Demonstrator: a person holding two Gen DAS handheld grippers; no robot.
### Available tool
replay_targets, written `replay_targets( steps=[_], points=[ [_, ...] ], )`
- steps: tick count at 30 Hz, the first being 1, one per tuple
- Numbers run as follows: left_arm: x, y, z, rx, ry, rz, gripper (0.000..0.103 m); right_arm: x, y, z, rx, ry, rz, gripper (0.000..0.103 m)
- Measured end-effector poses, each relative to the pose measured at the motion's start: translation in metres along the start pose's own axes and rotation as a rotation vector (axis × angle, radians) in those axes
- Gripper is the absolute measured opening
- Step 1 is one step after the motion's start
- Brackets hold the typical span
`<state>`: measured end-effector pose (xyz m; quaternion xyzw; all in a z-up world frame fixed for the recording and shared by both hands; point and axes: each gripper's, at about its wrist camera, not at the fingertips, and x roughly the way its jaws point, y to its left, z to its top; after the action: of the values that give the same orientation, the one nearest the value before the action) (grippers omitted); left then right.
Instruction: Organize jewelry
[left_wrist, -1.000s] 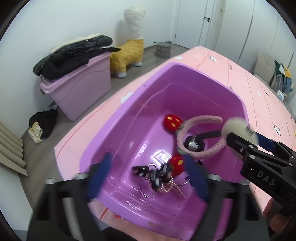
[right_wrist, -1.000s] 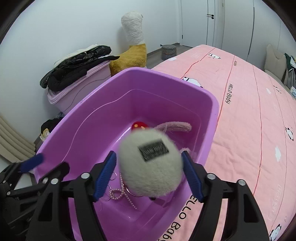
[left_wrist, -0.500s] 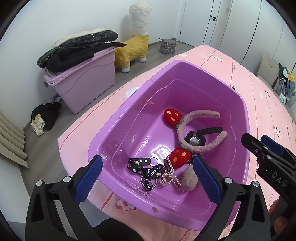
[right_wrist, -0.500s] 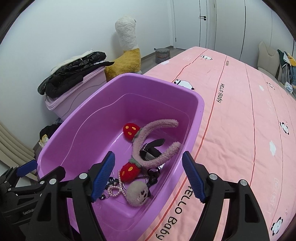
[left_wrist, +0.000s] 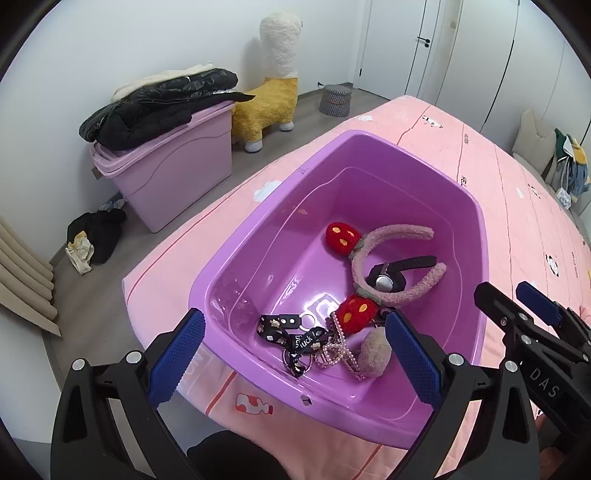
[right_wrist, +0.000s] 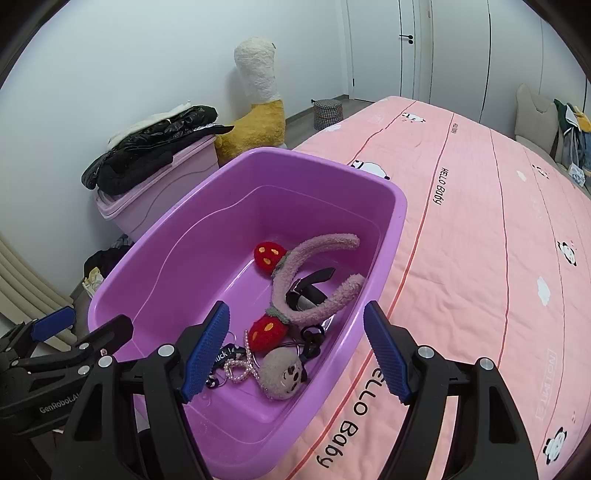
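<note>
— Jewelry is all sitting in the purple tub (left_wrist: 476, 236) on the pink bed (right_wrist: 480, 221). Why is it lying in one corner?

— I think it is being dropped in from the near side, so it is piling up there. The pearl string (left_wrist: 338, 354), the black strap with rings (left_wrist: 291, 334) and the fuzzy pom-pom (right_wrist: 282, 371) are touching each other in a heap.

— And the fluffy headband (right_wrist: 314, 277)?

— It is lying farther in, with its red strawberries (left_wrist: 341, 236) on it. A black watch (left_wrist: 386, 278) is resting inside its curve.

— Are the grippers holding anything?

— No. The left gripper (left_wrist: 295, 363) is hanging over the heap with its jaws wide, and they have just been opening, with nothing between them. The right gripper (right_wrist: 295, 349) is hanging over the tub's near end, jaws apart and gripping nothing.

— So what is coming next?

— Maybe they are looking for more things to put away.
</note>
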<state>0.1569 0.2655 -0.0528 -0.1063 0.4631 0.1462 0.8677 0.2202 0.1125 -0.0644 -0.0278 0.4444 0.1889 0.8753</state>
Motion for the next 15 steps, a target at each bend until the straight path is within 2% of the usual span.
replay_targets(
  steps=[15],
  points=[
    [-0.021,-0.003,-0.004,0.004,-0.028,-0.003,0.096,-0.02,-0.002,-0.012,0.004,-0.015,-0.001,0.072]
  ],
)
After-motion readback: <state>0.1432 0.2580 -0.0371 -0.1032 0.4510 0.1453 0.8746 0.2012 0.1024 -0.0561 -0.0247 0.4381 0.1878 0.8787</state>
